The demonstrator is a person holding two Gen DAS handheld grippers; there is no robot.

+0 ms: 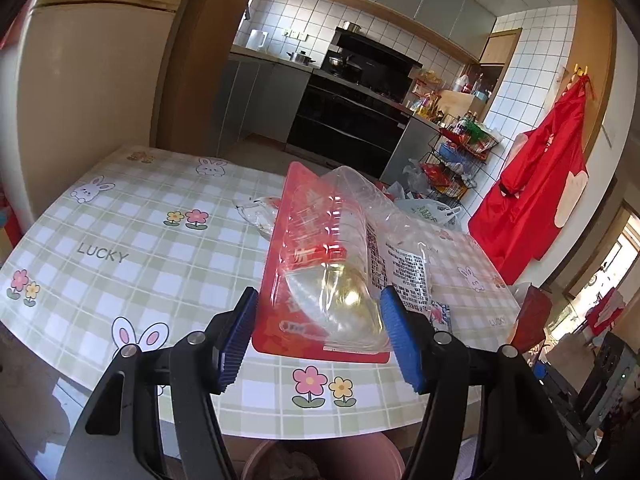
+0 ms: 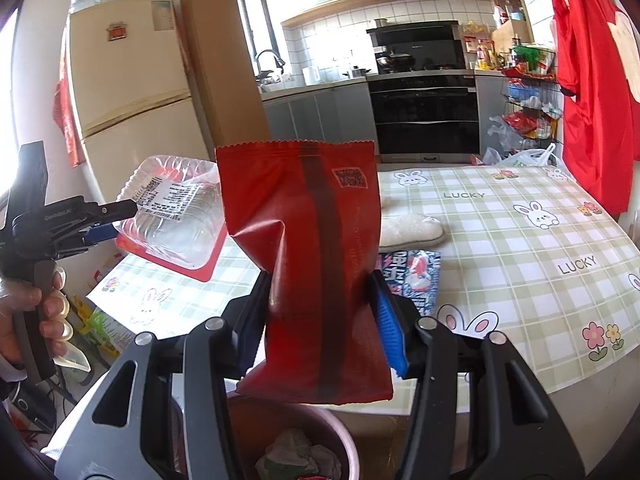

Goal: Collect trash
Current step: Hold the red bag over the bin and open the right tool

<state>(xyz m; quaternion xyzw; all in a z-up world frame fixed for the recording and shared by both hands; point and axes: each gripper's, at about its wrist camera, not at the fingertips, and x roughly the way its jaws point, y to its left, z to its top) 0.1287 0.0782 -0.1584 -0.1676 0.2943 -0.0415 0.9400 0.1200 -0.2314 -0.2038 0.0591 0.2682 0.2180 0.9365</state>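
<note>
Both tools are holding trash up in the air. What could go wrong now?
1. The left tool pinches only one end of the clear plastic blister pack on red card; it could slip out.
2. The pink round bin sits below the table edge; the red foil snack bag in the right tool might miss.

My left gripper [image 1: 318, 336] and right gripper [image 2: 318, 320] are both black, with ribbed blue pads [image 1: 402, 340] and round silver screws [image 1: 196, 337] at the finger joints. Small pale lettering marks the left one's side. My hand [image 2: 28, 312] wears a thin clear glove.
</note>
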